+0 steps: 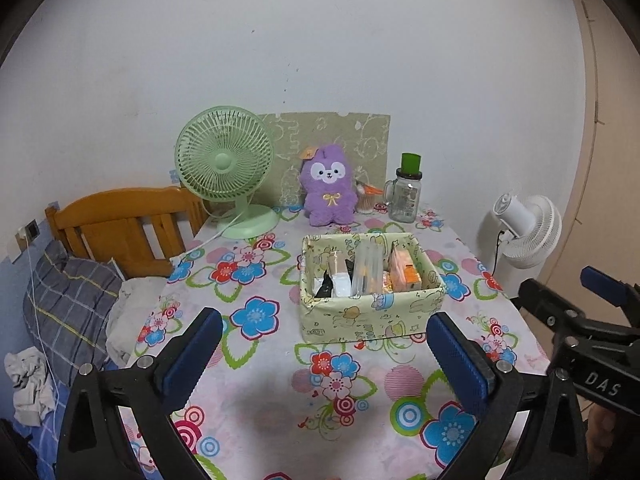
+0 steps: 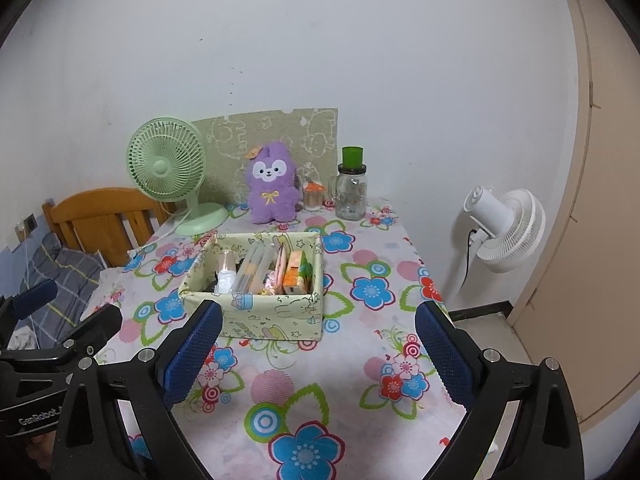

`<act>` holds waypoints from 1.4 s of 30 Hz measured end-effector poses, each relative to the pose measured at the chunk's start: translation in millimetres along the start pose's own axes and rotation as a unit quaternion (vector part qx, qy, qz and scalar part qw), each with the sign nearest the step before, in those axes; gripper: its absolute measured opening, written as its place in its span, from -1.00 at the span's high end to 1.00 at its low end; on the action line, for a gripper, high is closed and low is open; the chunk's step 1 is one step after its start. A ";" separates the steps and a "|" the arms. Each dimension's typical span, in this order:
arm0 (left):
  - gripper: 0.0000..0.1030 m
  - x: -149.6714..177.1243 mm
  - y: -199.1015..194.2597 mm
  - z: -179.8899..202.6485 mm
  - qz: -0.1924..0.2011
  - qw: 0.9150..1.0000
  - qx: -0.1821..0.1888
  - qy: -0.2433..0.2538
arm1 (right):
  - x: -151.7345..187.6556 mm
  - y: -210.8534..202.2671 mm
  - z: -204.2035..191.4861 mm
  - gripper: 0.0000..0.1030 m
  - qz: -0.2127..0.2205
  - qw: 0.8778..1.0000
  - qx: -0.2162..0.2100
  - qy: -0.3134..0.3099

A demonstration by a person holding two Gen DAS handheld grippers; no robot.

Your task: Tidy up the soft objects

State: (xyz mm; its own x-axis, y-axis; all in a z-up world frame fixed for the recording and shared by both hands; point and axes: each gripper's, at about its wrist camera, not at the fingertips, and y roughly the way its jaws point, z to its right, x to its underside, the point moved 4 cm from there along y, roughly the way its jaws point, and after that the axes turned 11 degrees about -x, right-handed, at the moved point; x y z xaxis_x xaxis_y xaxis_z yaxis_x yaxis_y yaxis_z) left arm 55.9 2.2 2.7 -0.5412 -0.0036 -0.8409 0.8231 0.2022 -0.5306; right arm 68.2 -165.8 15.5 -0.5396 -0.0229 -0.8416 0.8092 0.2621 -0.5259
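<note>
A table draped in a flower-print cloth point(image 1: 256, 400) stands against a pale wall, with a wooden headboard point(image 1: 120, 228) and a plaid pillow point(image 1: 68, 304) at its left. The purple plush toy point(image 1: 330, 190) sits upright at the table's far edge, between a green desk fan point(image 1: 226, 164) and a glass jar point(image 1: 404, 196), behind a patterned box point(image 1: 372, 316) packed with small items too jumbled to identify. A white fan point(image 2: 508, 236) stands off to the right. The left gripper point(image 1: 324, 356) and the right gripper point(image 2: 318, 356) hover over bare cloth, jaws spread wide and empty. The table's near edge is cut off.
</note>
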 end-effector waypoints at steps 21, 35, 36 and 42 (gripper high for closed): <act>-0.99 -2.5 -13.0 5.5 0.024 1.000 0.000 0.012 | 3.4 -8.0 -0.1 -0.92 0.012 1.000 0.010 0.009; -0.99 -3.1 -14.1 -1.6 0.023 1.000 0.002 0.007 | 0.6 -7.8 -5.5 -0.92 0.011 1.000 0.012 0.004; -0.99 -3.2 -13.8 -2.0 0.023 1.000 0.003 0.007 | -0.1 -7.9 -5.4 -0.92 0.011 1.000 0.013 0.004; -0.99 -3.9 -11.5 -2.1 0.020 1.000 0.000 0.010 | 0.0 -5.8 -5.6 -0.92 0.007 1.000 0.012 0.005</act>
State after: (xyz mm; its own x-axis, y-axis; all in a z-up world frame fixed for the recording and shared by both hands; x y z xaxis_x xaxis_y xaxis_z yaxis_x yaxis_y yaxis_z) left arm 48.2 1.9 12.3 -0.5104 0.0247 -0.8596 0.8448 0.2009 -0.4959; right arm 62.2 -161.9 19.1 -0.5302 -0.0097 -0.8478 0.8222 0.2382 -0.5169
